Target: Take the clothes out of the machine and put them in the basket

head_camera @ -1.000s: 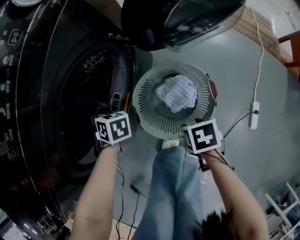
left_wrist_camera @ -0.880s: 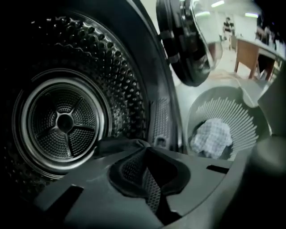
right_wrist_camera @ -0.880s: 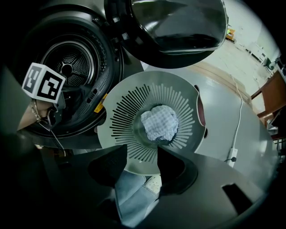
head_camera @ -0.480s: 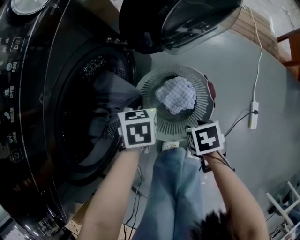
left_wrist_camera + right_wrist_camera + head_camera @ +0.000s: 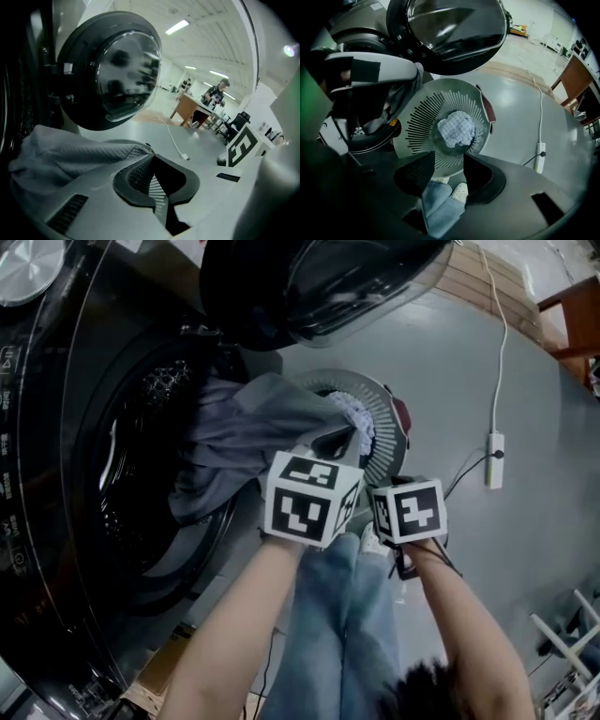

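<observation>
The big black washing machine point(image 5: 52, 474) is on the left, and its round door point(image 5: 309, 277) is open at the far side. A grey cloth point(image 5: 253, 423) is half out of the machine. One end lies in the dark round hole, and the other end is pulled to the right, over the left edge of the basket point(image 5: 382, 413). The left claw point(image 5: 153, 161) is closed tight on the corner of the grey cloth, with the cloth pinched at the tips. The basket is round and pale, with long slots in its side, and it sits on the grey floor point(image 5: 469, 362) just to the right of the machine. A small checked cloth point(image 5: 457, 129) lies in the middle of the basket. The right claw point(image 5: 448, 161) hangs over the near edge of the basket. Its two jaws are apart and nothing is held between them. Through the gap you can see blue jeans point(image 5: 438, 206) and a white shoe point(image 5: 459, 190). A white power strip point(image 5: 494, 460) with a long cord lies on the floor, far off to the right.
</observation>
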A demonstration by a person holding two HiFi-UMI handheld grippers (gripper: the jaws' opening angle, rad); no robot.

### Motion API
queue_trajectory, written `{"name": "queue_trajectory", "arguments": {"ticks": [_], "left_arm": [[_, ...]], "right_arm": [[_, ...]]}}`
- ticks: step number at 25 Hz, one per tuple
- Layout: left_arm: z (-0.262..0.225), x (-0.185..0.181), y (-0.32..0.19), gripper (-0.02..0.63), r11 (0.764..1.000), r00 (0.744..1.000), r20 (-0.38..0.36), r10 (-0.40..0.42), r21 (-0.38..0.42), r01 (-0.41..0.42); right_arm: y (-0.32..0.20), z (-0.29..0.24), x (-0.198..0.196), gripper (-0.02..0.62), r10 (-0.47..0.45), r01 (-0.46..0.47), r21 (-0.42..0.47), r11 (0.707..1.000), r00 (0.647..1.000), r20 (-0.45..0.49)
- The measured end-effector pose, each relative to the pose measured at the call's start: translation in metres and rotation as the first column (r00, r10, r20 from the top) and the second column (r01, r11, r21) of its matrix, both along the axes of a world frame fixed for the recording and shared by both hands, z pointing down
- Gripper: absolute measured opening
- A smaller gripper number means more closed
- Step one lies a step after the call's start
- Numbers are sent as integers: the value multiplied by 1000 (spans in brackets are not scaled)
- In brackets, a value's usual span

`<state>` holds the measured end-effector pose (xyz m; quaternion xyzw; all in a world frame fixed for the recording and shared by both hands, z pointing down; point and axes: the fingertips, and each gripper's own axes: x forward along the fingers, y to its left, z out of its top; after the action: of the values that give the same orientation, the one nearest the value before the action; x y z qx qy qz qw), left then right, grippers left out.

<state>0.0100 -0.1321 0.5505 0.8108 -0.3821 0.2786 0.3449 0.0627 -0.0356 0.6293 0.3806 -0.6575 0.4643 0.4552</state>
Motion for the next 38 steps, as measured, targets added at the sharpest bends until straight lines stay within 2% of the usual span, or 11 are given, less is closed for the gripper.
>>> {"name": "queue_trajectory", "arguments": {"ticks": [5,6,7,8,9,14,19,22,28,34,38], "left_arm": [[17,-13,5,5,999,989,147,-26,-18,29],[20,-17,6,30,999,985,169,-36,-16,39],[24,-21,6,197,998,982,184,-51,-18,55],[27,-25,6,417,997,978,198,-68,-26,74],[30,-31,6,446,995,973,217,-81,-35,91],[40,-70,9,459,990,922,364,-133,1,143],[43,-141,12,459,963,827,501,-255,55,264],[44,-185,17,459,943,776,552,-304,60,326],[51,-263,33,459,914,676,658,-331,46,403],[72,-280,37,462,924,676,689,-262,-24,382],[76,-277,37,458,914,683,684,-257,-57,401]], "right_arm": [[-8,-4,10,190,5,-5,19,1000,1000,-9],[-9,-4,11,190,7,-7,22,1000,1000,-9],[-11,-4,11,189,9,-9,25,1000,1000,-8],[-12,-5,10,189,9,-9,28,1000,1000,-7],[-12,-5,9,187,7,-7,30,1000,1000,-5],[-8,-5,1,187,-20,20,28,999,1000,-2],[-11,-5,-8,187,-37,37,39,999,999,5],[-12,-6,-14,187,-40,40,38,998,999,12],[-11,-6,-22,186,-59,58,35,998,998,15],[-8,-5,-22,184,-80,80,33,996,997,4],[-6,-6,-21,184,-110,110,34,993,994,-9]]}}
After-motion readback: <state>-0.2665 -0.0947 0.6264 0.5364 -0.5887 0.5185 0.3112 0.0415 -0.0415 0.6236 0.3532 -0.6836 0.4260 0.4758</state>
